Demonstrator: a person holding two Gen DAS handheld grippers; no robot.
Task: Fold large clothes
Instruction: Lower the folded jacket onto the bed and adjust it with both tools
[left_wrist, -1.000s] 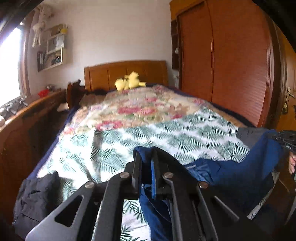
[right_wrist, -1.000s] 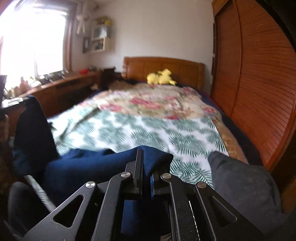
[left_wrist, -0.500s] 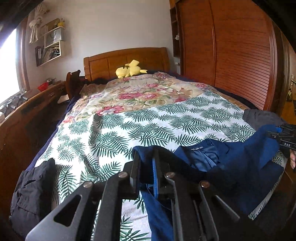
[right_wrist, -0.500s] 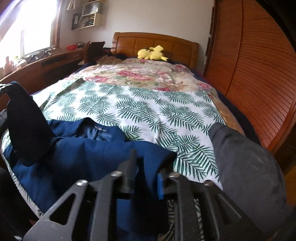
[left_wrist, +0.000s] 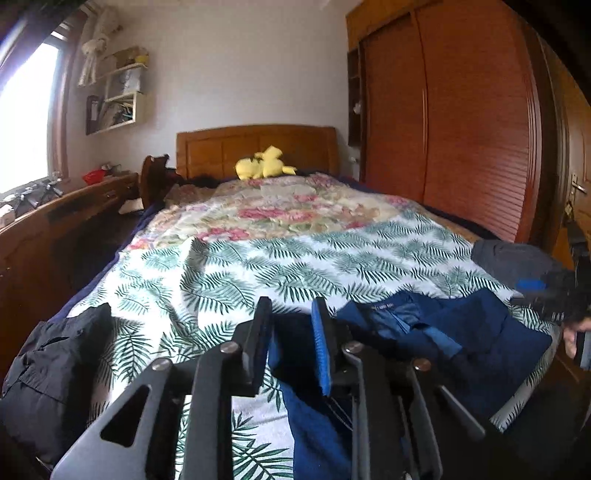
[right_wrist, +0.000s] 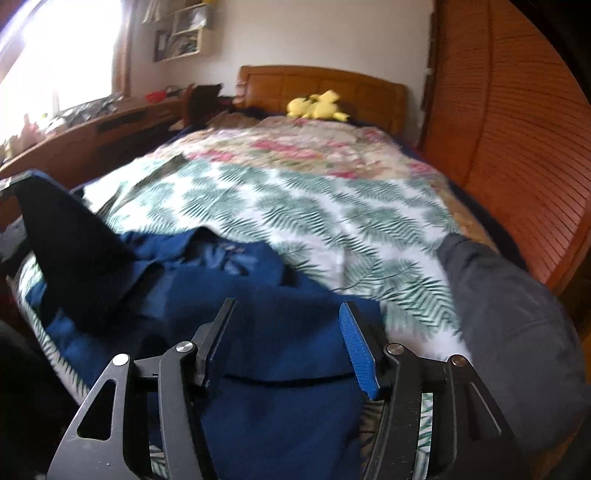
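Note:
A navy blue jacket (left_wrist: 461, 332) lies spread across the near end of the bed (left_wrist: 258, 266), collar towards the headboard. My left gripper (left_wrist: 291, 310) is at the jacket's left edge. Its jaws are opening, and a fold of navy cloth still sits in the gap between them. In the right wrist view that cloth rises in a dark peak (right_wrist: 70, 243) towards the left gripper (right_wrist: 14, 182) at the frame's left edge. My right gripper (right_wrist: 288, 310) hovers low over the jacket (right_wrist: 229, 280), jaws opening wide, with the cloth lying under them and not pinched. From the left wrist view the right gripper (left_wrist: 546, 295) is partly visible at the far right.
A black garment (left_wrist: 48, 369) is heaped at the bed's near left corner and a grey one (right_wrist: 509, 314) at the near right. A yellow plush toy (left_wrist: 264, 166) sits by the headboard. A wooden desk (left_wrist: 55, 214) runs along the left, and a wardrobe (left_wrist: 461, 129) along the right.
Both grippers have come down towards the bed and their jaws have parted, the right much wider. The jacket, earlier held up, now lies spread on the leaf-patterned cover.

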